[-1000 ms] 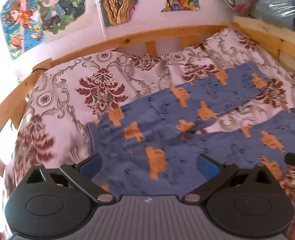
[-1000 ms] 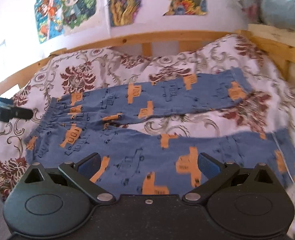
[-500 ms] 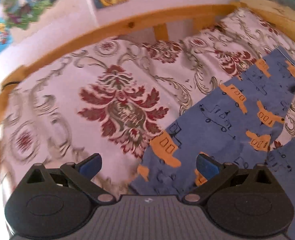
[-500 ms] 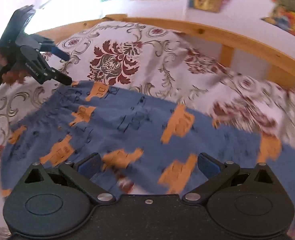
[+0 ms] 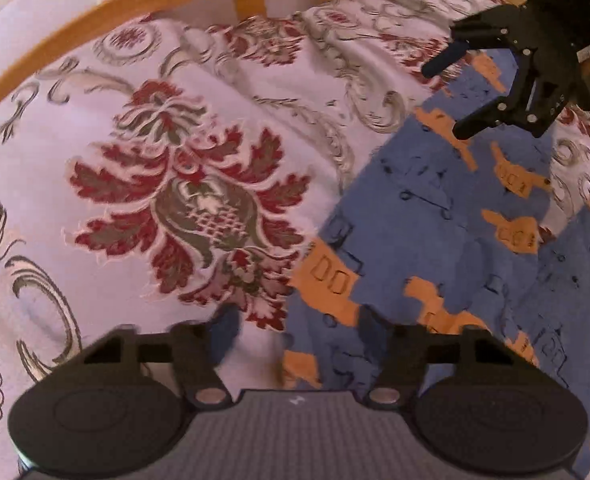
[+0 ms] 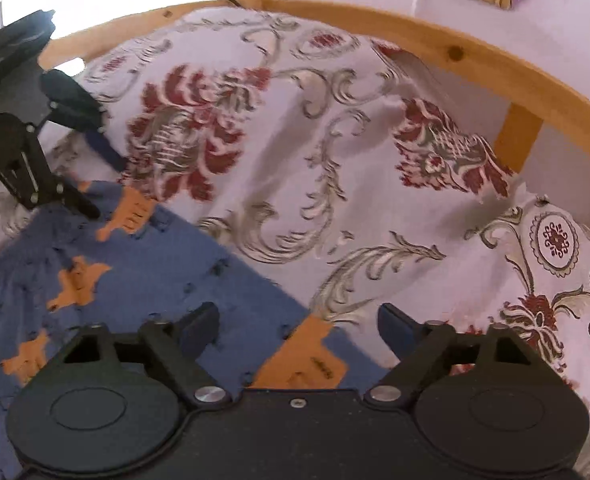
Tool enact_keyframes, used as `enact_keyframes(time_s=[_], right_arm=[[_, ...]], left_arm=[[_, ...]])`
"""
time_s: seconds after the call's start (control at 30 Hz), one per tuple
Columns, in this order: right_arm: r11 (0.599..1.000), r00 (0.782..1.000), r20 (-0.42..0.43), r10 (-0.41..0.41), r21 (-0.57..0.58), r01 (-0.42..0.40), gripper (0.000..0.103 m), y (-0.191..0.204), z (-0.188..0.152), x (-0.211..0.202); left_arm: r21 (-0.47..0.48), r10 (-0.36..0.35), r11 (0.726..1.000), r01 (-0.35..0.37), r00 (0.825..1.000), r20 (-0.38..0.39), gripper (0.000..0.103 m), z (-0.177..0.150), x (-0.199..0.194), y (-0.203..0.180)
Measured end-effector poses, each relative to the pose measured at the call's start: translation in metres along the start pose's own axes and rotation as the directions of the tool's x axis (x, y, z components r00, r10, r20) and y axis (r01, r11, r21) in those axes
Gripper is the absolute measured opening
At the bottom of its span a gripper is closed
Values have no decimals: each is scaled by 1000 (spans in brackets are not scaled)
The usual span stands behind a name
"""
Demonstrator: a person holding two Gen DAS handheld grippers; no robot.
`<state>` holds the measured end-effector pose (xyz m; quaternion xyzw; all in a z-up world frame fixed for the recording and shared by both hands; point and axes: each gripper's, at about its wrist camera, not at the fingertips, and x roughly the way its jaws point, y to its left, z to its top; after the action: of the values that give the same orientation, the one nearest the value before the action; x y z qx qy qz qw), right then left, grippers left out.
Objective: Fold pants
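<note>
with both my left gripper (image 5: 295, 332) and right gripper (image 6: 299, 320) wide open and empty over the far edge of the blue cotton pants with orange prints (image 5: 435, 240) lying flat on the floral bedspread (image 5: 155, 160), i might pinch the cover too.

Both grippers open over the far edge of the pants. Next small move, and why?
Probably lower both and close on that edge. The left gripper and right gripper are open, each straddling the pants' border where it meets the bedspread, holding nothing. A pinch there would let that side be lifted and folded over.
</note>
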<state>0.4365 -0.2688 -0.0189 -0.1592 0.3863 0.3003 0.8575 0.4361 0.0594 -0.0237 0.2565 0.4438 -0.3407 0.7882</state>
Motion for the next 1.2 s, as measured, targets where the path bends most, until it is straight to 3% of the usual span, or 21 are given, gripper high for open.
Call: enact_keyframes(time_s=[0.03, 0.2, 0.3, 0.33, 0.43, 0.57, 0.73, 0.83, 1.0, 1.07, 1.2], right_arm=[[1000, 1000, -21, -1, -8, 1, 80, -4, 0, 4], [999, 993, -115, 5, -36, -10, 64, -14, -3, 18], [999, 990, -142, -8, -41, 2, 46, -19, -3, 23], [999, 990, -144, -10, -42, 4, 35, -20, -2, 23], [998, 987, -161, -21, -64, 11, 12, -19, -3, 23], [992, 983, -178, -35, -128, 12, 0, -11, -7, 22], [986, 986, -156, -54, -164, 28, 3, -7, -10, 18], [980, 984, -155, -89, -191, 59, 31, -7, -9, 22], [988, 979, -196, -48, -151, 18, 28, -14, -6, 29], [992, 977, -210, -27, -126, 0, 2, -15, -7, 30], [985, 982, -181, -56, -170, 25, 0, -2, -14, 23]], left_arm=[[-19, -6, 1000, 5, 1000, -9, 39, 1, 2, 5], [-66, -49, 997, 47, 998, -35, 24, 4, 9, 14], [-82, -46, 996, 40, 997, -67, 13, 6, 13, 16], [-85, -39, 996, 32, 996, -75, 9, 7, 14, 16], [-96, -24, 995, 16, 996, -83, 2, 8, 13, 11], [-43, 24, 999, -27, 997, -79, 1, 10, 10, -2], [-5, 86, 996, -87, 995, -43, 1, 9, 0, -10], [14, 107, 994, -106, 994, -29, 1, 7, -4, -14], [14, 129, 992, -129, 991, -23, 1, 7, -2, -16], [7, 133, 991, -133, 991, -13, 1, 7, -4, -15], [1, 155, 988, -155, 988, 12, 1, 3, -10, -18]])
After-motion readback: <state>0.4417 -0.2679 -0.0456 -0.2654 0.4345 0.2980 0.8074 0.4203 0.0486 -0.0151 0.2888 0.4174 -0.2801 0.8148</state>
